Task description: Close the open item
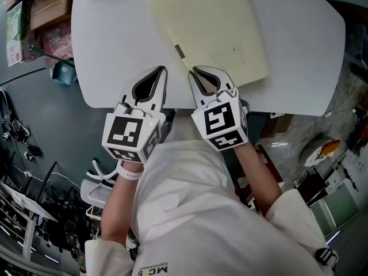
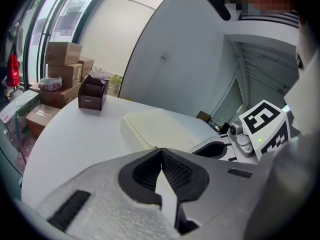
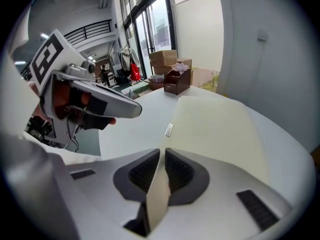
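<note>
Cream book point(image 1: 213, 27) at worktop's point(image 1: 115, 50) front edge; right tongs point(image 1: 194, 71) slightly parted round cover corner; left tongs point(image 1: 163, 70) closed, empty.

Bright, even daylight; fisheye-warped edges.

Two white hand-held grippers: left gripper point(image 1: 164, 69) and right gripper point(image 1: 193, 70), one marker cube each. Just ahead of them, one flat cream book point(image 1: 213, 27) on one round white table point(image 1: 115, 50). Beside the right gripper's tips, one small grey tag point(image 1: 180, 51). Far beyond, one dark brown open-topped box point(image 2: 91, 95) and at least four brown cardboard boxes point(image 2: 62, 54).

Cream book point(image 1: 215, 30), flat on table point(image 1: 115, 50) — near corner between jaws of right claw point(image 1: 195, 71)
</note>
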### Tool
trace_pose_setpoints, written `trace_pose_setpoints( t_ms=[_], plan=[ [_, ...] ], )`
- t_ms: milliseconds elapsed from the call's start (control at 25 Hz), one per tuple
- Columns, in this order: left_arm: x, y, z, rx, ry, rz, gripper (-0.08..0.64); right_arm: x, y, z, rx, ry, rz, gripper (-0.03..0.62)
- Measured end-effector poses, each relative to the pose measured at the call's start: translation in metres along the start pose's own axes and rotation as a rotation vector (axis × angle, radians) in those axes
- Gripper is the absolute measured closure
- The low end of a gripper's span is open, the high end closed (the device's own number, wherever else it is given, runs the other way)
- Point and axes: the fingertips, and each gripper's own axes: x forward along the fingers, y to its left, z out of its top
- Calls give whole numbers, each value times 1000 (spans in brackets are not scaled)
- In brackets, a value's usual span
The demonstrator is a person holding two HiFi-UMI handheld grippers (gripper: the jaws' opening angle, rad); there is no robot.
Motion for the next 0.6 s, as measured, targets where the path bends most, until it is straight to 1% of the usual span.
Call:
trace_pose_setpoints(
  t_ms=[240, 440, 600],
  plan=[
    [6, 4, -7, -12, 9, -5, 534, 12, 1, -7, -55, 93, -32, 545],
    [7, 8, -11, -29, 11, 3, 534, 23, 5, -15, -93, 187, 9, 537],
    [6, 10, -11, -42, 6, 14, 534, 24, 4, -16, -110, 211, 17, 534]
  ],
)
